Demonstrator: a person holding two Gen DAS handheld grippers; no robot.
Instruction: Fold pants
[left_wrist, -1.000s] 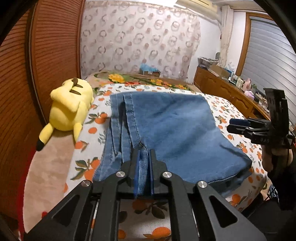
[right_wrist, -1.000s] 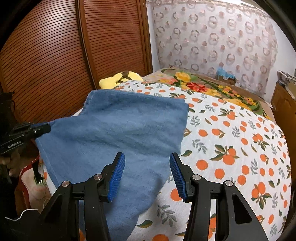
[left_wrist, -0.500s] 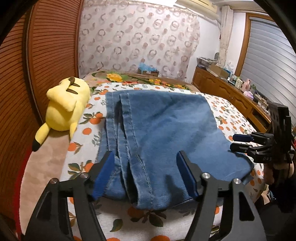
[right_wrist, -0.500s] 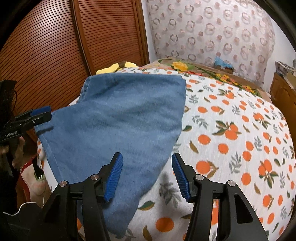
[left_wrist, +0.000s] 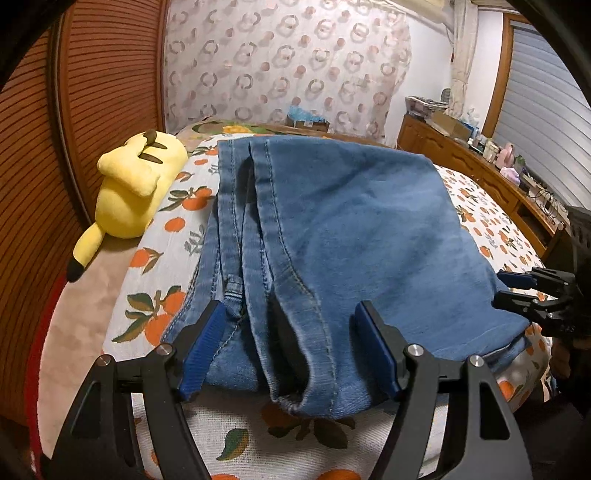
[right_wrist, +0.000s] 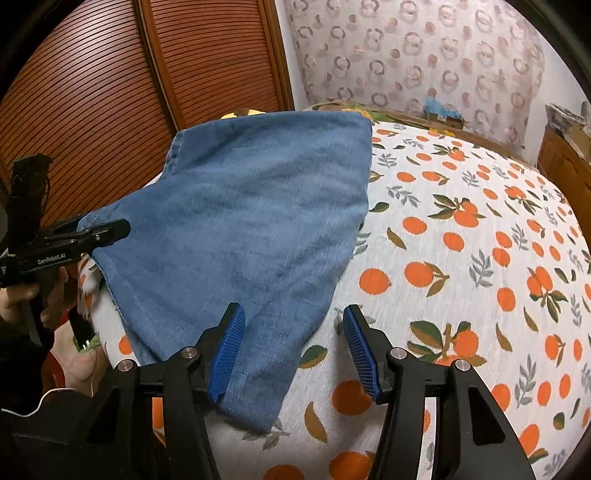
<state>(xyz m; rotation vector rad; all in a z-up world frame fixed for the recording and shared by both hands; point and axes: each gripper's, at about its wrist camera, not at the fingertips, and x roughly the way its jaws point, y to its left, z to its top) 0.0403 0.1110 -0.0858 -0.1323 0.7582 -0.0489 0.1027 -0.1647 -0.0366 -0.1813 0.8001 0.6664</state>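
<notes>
Your left gripper (left_wrist: 288, 350) and right gripper (right_wrist: 293, 349) both have jaws spread and released, straddling the near edge of the folded jeans (left_wrist: 332, 236) lying flat on the bed (right_wrist: 461, 258), likely letting the fold settle.

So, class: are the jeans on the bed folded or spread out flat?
Folded. The jeans lie on the bed with several denim layers stacked, seamed edges running side by side.

The left gripper (left_wrist: 290, 349) is held low with its 2 blue-padded fingers (left_wrist: 201, 349) spread wide apart, gripping nothing; the right gripper (right_wrist: 293, 349) is likewise held with fingers (right_wrist: 360, 350) parted; a bare hand (right_wrist: 22, 295) grasps the left gripper's handle.
</notes>
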